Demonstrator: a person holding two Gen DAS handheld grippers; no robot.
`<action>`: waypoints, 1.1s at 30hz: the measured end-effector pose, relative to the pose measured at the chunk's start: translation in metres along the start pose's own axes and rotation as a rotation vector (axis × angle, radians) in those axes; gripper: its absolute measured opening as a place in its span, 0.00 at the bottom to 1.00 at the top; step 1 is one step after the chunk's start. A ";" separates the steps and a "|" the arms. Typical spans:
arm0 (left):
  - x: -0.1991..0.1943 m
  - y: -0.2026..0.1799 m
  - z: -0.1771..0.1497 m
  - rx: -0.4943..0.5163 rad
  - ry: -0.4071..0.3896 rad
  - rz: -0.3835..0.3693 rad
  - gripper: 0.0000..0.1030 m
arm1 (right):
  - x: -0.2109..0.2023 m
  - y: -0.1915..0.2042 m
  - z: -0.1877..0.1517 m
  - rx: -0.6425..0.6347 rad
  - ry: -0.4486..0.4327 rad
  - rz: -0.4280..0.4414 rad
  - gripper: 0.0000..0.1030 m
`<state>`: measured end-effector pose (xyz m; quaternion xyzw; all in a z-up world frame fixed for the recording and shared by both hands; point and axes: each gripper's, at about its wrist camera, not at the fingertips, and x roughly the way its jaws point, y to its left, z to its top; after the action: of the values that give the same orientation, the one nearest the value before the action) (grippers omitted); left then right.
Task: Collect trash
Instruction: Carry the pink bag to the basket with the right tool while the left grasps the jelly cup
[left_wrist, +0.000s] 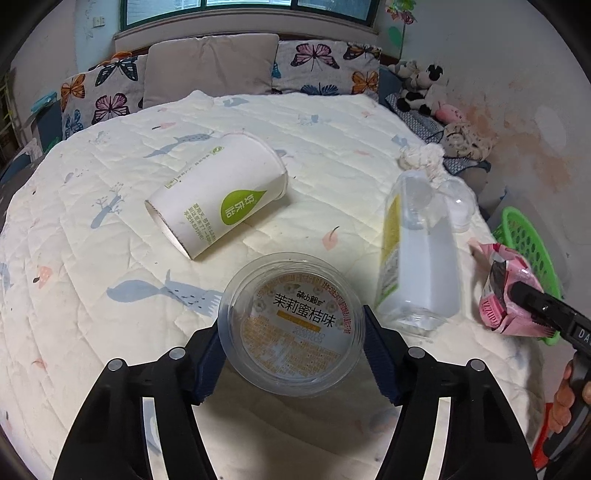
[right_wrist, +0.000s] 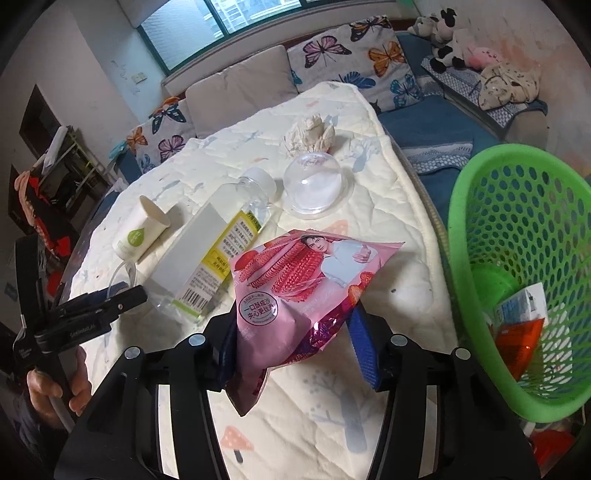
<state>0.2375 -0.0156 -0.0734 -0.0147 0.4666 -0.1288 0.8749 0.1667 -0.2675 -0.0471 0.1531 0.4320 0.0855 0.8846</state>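
Note:
My left gripper is closed around a clear plastic cup with an orange label, its blue pads touching both sides, low over the quilt. My right gripper is shut on a pink snack bag and holds it above the quilt, left of the green basket. The bag also shows in the left wrist view. A white paper cup lies on its side. A clear bottle with a yellow label lies beside it. A clear dome lid and crumpled tissue lie further back.
The green basket stands at the bed's right edge and holds a carton and an orange wrapper. Butterfly pillows line the headboard. Plush toys and cloth lie on the blue bedding to the right.

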 end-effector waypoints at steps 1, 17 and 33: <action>-0.003 -0.001 -0.001 -0.001 -0.005 -0.004 0.63 | -0.004 0.000 -0.001 -0.005 -0.005 0.002 0.51; -0.066 -0.056 -0.002 0.086 -0.097 -0.107 0.63 | -0.060 -0.026 -0.016 -0.002 -0.072 -0.018 0.51; -0.058 -0.164 0.019 0.236 -0.077 -0.222 0.63 | -0.108 -0.093 -0.022 0.068 -0.131 -0.123 0.51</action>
<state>0.1878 -0.1623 0.0082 0.0316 0.4101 -0.2781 0.8680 0.0851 -0.3814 -0.0128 0.1615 0.3846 0.0062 0.9088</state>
